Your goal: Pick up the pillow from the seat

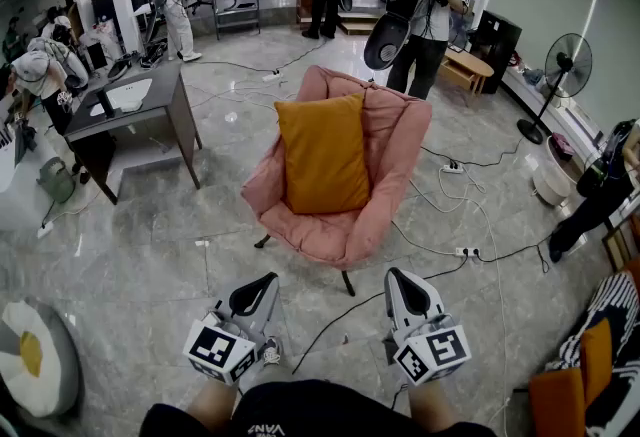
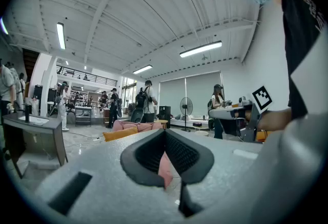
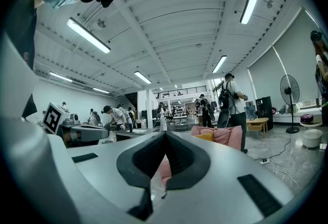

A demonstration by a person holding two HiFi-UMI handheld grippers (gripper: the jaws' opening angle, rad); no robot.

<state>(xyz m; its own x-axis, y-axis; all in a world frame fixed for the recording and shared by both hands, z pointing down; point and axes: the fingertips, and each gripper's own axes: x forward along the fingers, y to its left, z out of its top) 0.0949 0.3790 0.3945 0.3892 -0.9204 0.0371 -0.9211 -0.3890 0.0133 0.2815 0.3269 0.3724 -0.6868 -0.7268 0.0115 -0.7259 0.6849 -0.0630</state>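
Note:
An orange pillow (image 1: pixel 322 155) leans upright against the back of a pink armchair (image 1: pixel 385 185) in the middle of the head view. Both grippers are low in front of the chair, well short of it and touching nothing. My left gripper (image 1: pixel 255 291) has its jaws shut with nothing in them, and so does my right gripper (image 1: pixel 404 283). The left gripper view looks past its shut jaws (image 2: pixel 165 134) to the pillow (image 2: pixel 120 134) and the chair (image 2: pixel 142 126) far off. In the right gripper view the pillow (image 3: pixel 205 136) and the chair (image 3: pixel 226 136) show beyond the shut gripper (image 3: pixel 165 136).
A dark desk (image 1: pixel 135 110) stands left of the chair. Cables and a power strip (image 1: pixel 467 251) lie on the marble floor to its right. A person with a backpack (image 1: pixel 420 0) stands behind the chair. A floor fan (image 1: pixel 562 70) is at the right, a round cushion (image 1: pixel 35 357) at the bottom left.

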